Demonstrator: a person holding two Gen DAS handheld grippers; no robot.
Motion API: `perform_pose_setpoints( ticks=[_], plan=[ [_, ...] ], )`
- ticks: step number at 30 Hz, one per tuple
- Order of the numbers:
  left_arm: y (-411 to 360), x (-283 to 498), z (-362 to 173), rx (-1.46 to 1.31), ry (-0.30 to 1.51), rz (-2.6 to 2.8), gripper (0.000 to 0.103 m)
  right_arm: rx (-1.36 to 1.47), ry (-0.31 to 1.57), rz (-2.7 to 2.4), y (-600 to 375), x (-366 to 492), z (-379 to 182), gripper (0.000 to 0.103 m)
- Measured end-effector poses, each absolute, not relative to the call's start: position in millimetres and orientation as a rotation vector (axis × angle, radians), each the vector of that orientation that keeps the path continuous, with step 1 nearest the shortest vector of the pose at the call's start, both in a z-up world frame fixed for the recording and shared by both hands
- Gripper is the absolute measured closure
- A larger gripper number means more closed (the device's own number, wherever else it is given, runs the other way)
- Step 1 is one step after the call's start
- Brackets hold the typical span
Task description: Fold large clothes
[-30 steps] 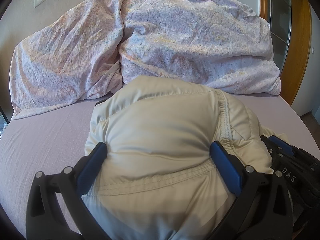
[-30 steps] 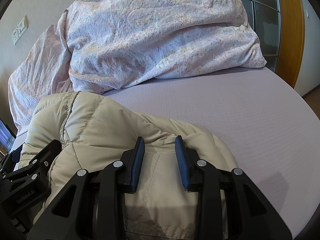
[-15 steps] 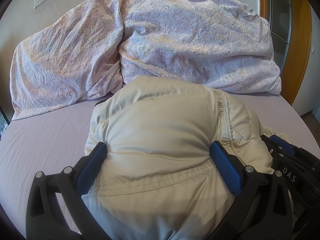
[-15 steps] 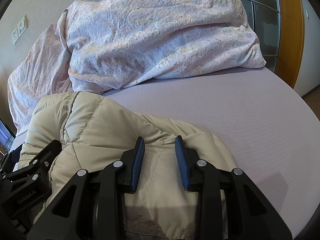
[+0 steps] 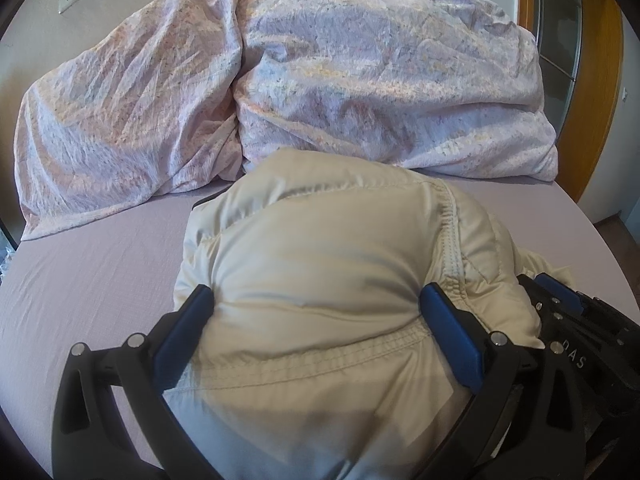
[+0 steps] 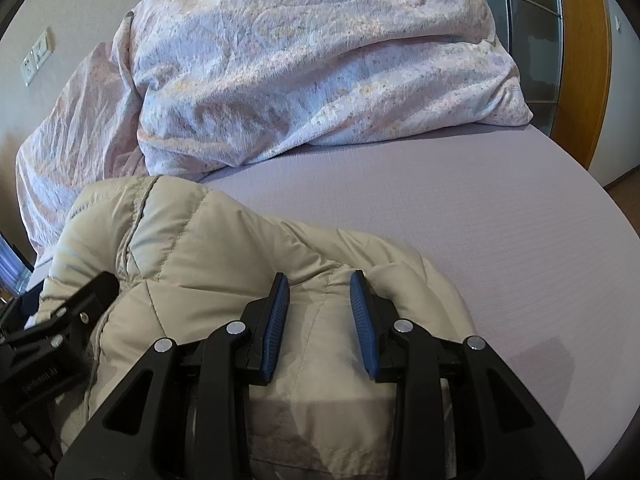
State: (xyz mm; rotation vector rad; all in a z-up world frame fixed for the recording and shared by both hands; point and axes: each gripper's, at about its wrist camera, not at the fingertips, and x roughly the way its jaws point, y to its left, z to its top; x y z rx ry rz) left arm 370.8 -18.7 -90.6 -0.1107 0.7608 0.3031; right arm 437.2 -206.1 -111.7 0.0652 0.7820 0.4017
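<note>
A puffy beige quilted jacket (image 5: 320, 280), smooth-shelled with stitched seams and a gathered elastic hem, lies bunched on a bed (image 5: 92, 272) covered in a lilac sheet of fine weave. The left gripper (image 5: 316, 312) has its blue-padded fingers spread wide, clamping a thick bulge of the jacket; the right gripper (image 6: 320, 312) pinches a narrower fold between its ribbed fingers. The jacket's lower part is cut off below both views. Behind it a crumpled pale floral duvet (image 6: 312, 72) is heaped against the wall, beside a wooden door frame (image 5: 596, 92).
</note>
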Motion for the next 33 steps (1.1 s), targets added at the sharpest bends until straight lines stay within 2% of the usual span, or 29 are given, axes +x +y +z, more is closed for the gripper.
perform_pose_setpoints(
  ticks=[7,9,10,11,13,17,24,33],
  plan=[
    [-16,355,-72,-0.090,0.827,0.248,0.002,0.050,0.836,0.390,-212,428,-102,0.068],
    [-9,345,-68,-0.116,0.847,0.221,0.002,0.072,0.857,0.401,-220,423,-94,0.061],
    [-6,340,-67,-0.123,0.851,0.215,0.002,0.079,0.859,0.408,-224,420,-90,0.050],
    [-1,332,-65,-0.135,0.854,0.209,0.002,0.085,0.856,0.420,-230,415,-85,0.032],
    [11,317,-61,-0.167,0.858,0.199,0.002,0.083,0.843,0.428,-239,407,-76,0.012],
    [31,296,-56,-0.224,0.871,0.179,0.002,0.144,0.849,0.459,-268,399,-67,0.010],
    [46,279,-58,-0.260,0.897,0.173,0.002,0.323,0.999,0.502,-308,410,-78,0.010],
    [45,280,-64,-0.282,0.922,0.141,0.002,0.524,1.205,0.625,-318,435,-106,0.002]
  ],
)
